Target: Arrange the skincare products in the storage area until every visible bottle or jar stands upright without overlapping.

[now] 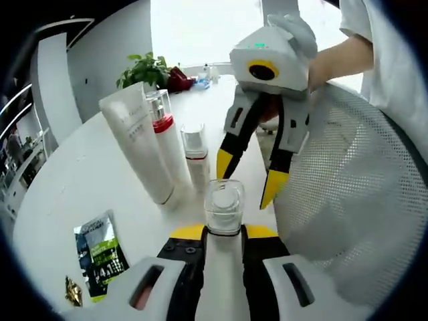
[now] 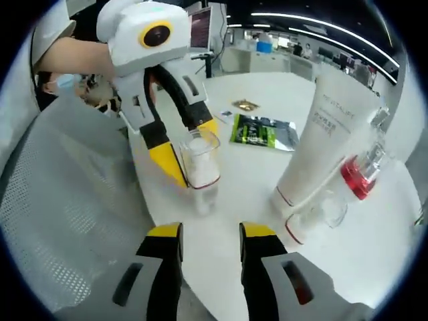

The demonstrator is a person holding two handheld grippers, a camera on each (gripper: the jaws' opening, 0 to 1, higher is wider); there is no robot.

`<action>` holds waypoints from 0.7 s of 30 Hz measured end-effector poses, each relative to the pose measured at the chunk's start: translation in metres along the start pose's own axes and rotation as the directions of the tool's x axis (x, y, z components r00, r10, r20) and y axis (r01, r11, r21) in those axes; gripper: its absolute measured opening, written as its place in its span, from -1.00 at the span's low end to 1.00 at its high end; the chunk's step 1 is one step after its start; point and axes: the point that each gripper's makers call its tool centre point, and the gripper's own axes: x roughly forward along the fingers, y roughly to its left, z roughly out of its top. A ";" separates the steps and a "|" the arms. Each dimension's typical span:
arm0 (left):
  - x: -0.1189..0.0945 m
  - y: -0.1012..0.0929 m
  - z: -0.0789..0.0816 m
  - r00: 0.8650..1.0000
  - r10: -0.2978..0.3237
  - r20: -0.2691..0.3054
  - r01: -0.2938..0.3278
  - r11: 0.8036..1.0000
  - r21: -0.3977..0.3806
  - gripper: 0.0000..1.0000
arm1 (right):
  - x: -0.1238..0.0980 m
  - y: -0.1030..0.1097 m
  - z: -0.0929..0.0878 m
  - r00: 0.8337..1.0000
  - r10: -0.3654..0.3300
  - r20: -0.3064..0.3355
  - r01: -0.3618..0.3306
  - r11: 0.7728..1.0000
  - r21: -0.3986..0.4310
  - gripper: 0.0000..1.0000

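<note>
My left gripper (image 1: 224, 231) is shut on a white bottle with a clear cap (image 1: 224, 206), which stands on the white table (image 1: 73, 180); the same left gripper (image 2: 189, 151) and bottle (image 2: 200, 166) show in the right gripper view. My right gripper (image 2: 210, 235) is open and holds nothing, a little short of that bottle; it also shows as the right gripper (image 1: 249, 177) just past the cap. A white tube (image 1: 137, 142) stands cap-down. A pump bottle with a red band (image 1: 165, 127) is close behind it. A small clear-capped bottle (image 1: 195, 155) stands beside them.
A green and black sachet (image 1: 100, 251) and a small gold packet (image 1: 73, 291) lie on the table. A grey mesh chair back (image 1: 354, 200) presses close to the table edge. A potted plant (image 1: 144, 67) stands at the far end. A person's arm (image 1: 338, 57) holds the right gripper.
</note>
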 end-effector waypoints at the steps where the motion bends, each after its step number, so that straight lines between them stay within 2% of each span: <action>1: 0.000 0.000 0.000 1.000 0.003 0.001 -0.003 1.000 0.000 -0.56 | -0.006 -0.002 -0.002 1.000 -0.014 -0.004 0.014 1.000 0.006 -0.34; 7: 0.005 0.005 0.001 1.000 0.017 0.011 -0.017 1.000 -0.006 -0.56 | -0.026 -0.014 -0.005 0.998 -0.069 0.013 0.068 0.995 0.068 -0.31; 11: 0.011 0.008 0.004 1.000 0.013 0.016 -0.013 1.000 -0.004 -0.56 | -0.030 -0.018 -0.008 0.996 -0.091 0.026 0.088 0.990 0.108 -0.30; 17: 0.021 0.015 0.015 1.000 0.005 0.030 -0.005 1.000 0.003 -0.56 | -0.032 -0.019 -0.017 0.994 -0.108 0.003 0.107 0.988 0.113 -0.28; 21: 0.029 0.022 0.022 0.999 0.001 0.040 -0.001 1.000 0.009 -0.56 | -0.033 -0.020 -0.026 0.993 -0.116 -0.003 0.115 0.982 0.150 -0.23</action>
